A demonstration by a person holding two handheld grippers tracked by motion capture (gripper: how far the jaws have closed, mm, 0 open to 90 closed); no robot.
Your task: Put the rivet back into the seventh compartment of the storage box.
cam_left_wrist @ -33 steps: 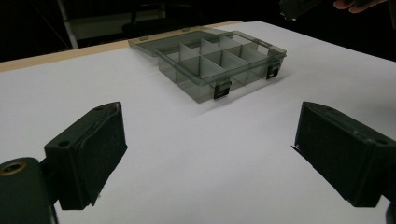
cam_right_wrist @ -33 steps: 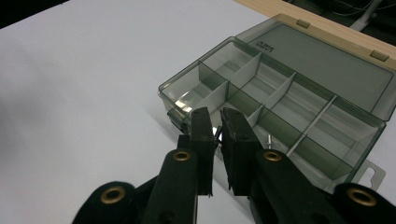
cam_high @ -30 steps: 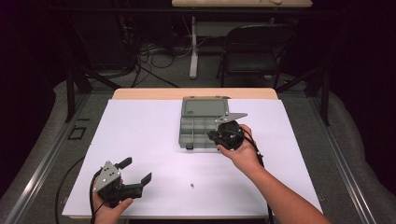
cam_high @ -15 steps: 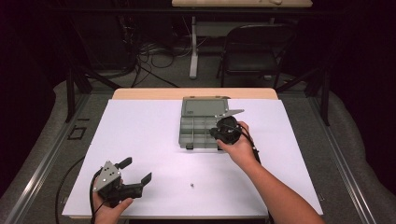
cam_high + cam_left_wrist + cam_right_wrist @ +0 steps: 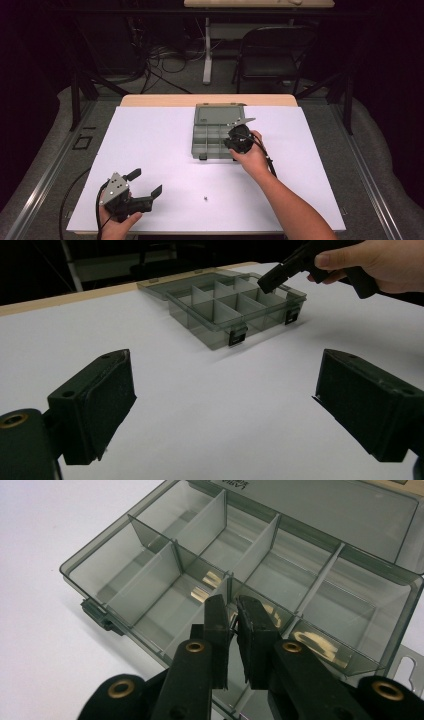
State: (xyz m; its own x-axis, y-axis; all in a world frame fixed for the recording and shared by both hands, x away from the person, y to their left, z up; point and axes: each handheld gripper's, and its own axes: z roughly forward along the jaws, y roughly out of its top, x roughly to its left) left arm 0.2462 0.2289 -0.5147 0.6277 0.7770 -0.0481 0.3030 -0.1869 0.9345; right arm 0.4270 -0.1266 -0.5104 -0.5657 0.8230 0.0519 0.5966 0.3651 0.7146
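While the right claw hovers over the near row of an open organizer box, its black jaws stand pressed almost together, a thin dark sliver between the pads that is too small to identify. Smoky translucent plastic forms the box, a shallow rectangle cut by thin straight dividers into compartments; its lid lies folded back flat toward the far edge, and two dark latches mark the near wall. Glare streaks show on the glossy compartment floors. A white, matte sheet covers the surface, with a strip of pale wood bare along the far edge. The box sits right of centre, toward the far side. The left claw rests near the front left corner, held in a hand, its blocky jaws spread wide with nothing between them; their pads look dull and finely textured. A tiny dark speck, likely a small piece of hardware, lies alone on the sheet between the two hands, well apart from the box. Broad open sheet stretches left of the box and ahead of the left claw.
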